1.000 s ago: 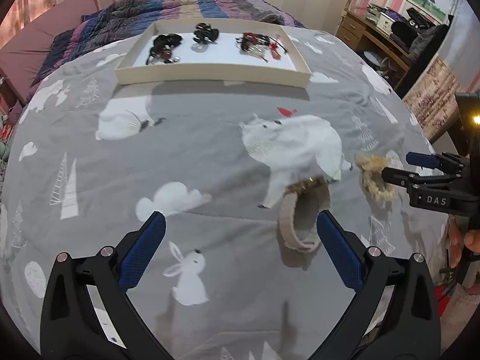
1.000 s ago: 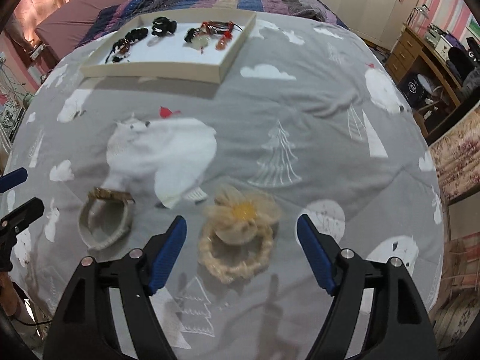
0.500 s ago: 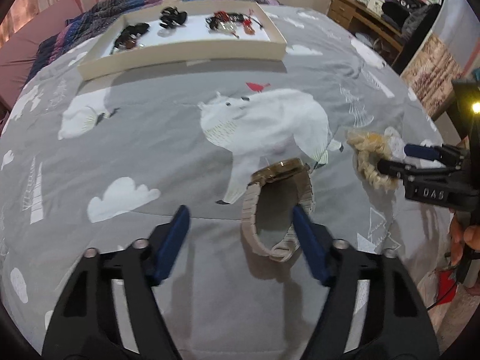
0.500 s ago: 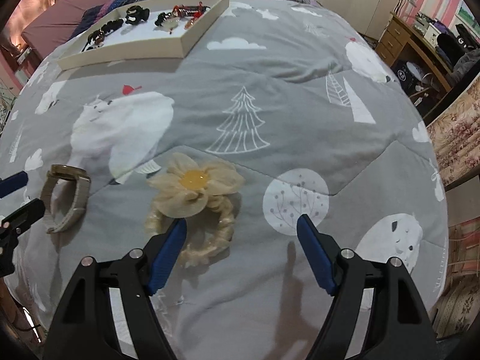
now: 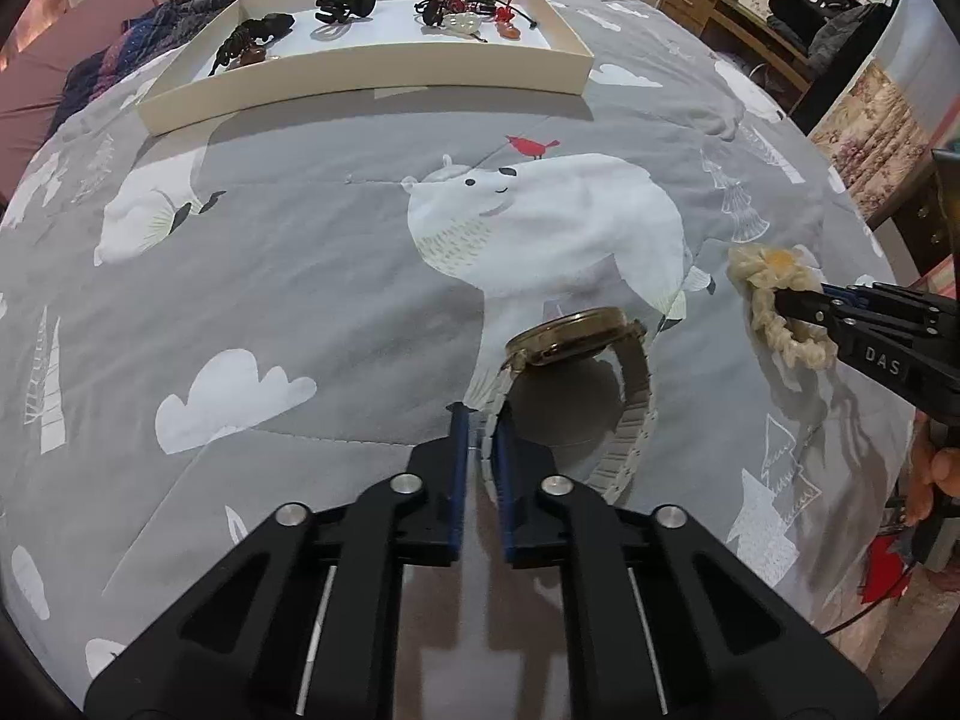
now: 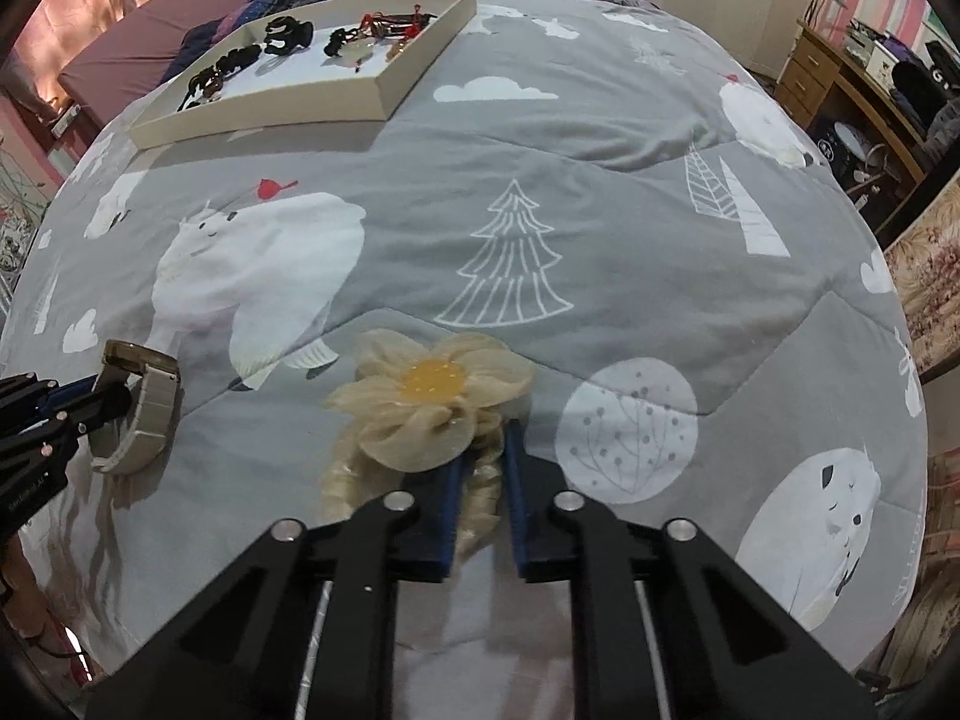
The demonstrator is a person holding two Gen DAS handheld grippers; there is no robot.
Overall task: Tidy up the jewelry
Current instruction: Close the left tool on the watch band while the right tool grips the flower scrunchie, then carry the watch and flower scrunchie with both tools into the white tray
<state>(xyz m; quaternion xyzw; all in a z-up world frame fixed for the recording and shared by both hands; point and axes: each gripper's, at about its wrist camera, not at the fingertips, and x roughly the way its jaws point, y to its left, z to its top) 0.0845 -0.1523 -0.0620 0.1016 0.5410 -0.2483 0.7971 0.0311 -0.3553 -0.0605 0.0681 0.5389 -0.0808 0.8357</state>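
Left wrist view showed my left tool [image 5: 480, 438], wide apart a second earlier, now clamped on the watch [image 5: 576, 384] strap on the bed, while my right tool [image 6: 483, 468] was closing on the flower scrunchie [image 6: 420, 408], readying both for the tray [image 5: 372, 78].

From my left view the watch [image 5: 591, 384] lies on the bed [image 5: 336, 276], with the scrunchie [image 5: 774, 306] to its right — near, not touching. Far behind both sits the tray [image 5: 384, 75], hair ties and bracelets [image 5: 468, 12] in it. A desk [image 5: 738, 18] stands beyond the bed's right edge.
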